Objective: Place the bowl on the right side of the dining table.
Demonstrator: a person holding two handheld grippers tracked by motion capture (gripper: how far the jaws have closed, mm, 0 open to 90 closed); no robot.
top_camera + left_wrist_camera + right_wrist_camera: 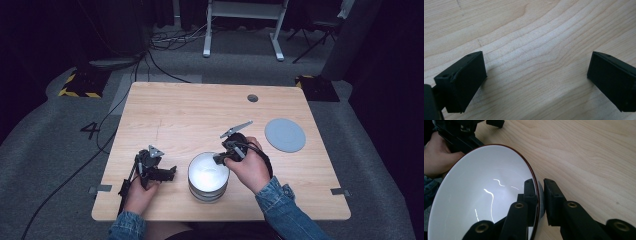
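Note:
A white bowl (208, 175) with a dark red rim stands near the table's front edge; it looks like the top of a short stack. My right gripper (219, 159) is at the bowl's right rim. In the right gripper view one jaw is inside the bowl (481, 195) and the other outside, so the right gripper (540, 192) is shut on the rim. My left gripper (171, 173) rests just left of the bowl. It stands open (536, 72) over bare wood with nothing between its jaws.
A flat grey round disc (285, 135) lies at the right of the wooden table (200, 110). A small round hole (252, 98) sits near the far edge. The person's left hand (436, 157) shows beyond the bowl.

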